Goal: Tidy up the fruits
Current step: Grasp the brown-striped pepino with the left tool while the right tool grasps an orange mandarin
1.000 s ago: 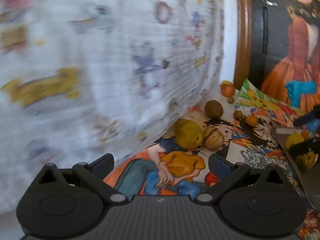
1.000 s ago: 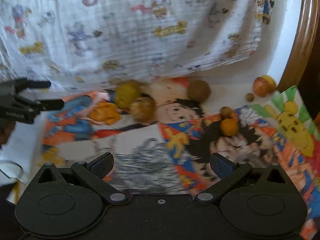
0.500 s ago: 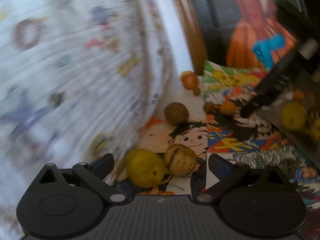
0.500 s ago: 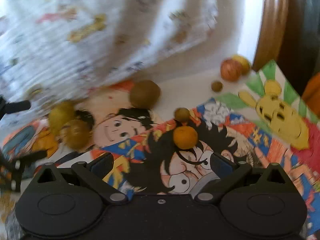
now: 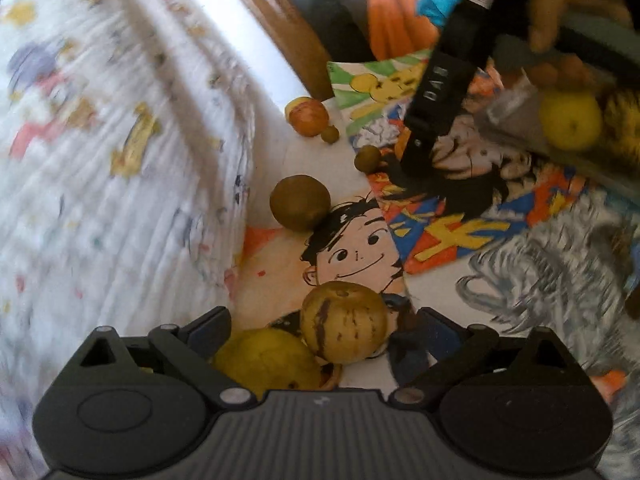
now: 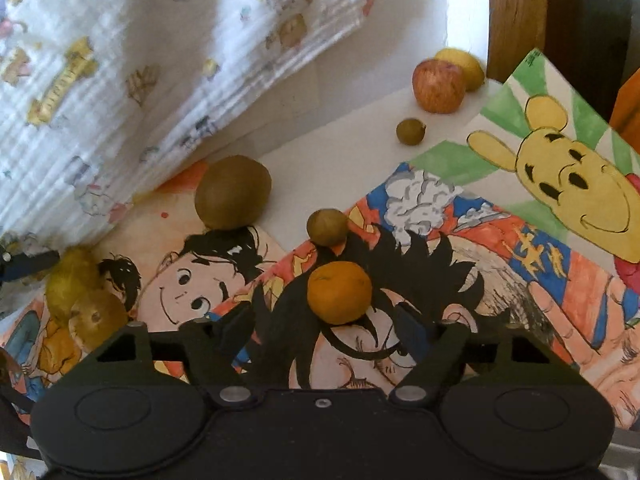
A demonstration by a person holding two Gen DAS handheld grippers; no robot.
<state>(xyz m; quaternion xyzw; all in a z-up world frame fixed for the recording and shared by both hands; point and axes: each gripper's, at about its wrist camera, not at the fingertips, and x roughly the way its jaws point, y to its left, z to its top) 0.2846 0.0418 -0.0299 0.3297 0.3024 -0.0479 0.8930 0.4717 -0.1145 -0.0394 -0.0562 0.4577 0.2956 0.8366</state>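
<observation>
My left gripper is open and low over the cartoon drawings. A pale striped fruit and a yellow-green fruit lie touching each other between its fingers. Beyond them lie a brown round fruit and a small brown fruit. My right gripper is open, with an orange lying between its fingertips, not squeezed. Past the orange are the small brown fruit, the brown round fruit, a red apple, a yellow fruit and a small olive-coloured fruit.
A white printed cloth hangs along the left side. A wooden edge bounds the far right corner. At the right a tray holds a yellow fruit. A hand holds the right gripper's body above the drawings.
Both grippers have moved forward and down. The left one now has the two yellow fruits between its fingers. The right one swung right and now has the orange between its fingertips.
</observation>
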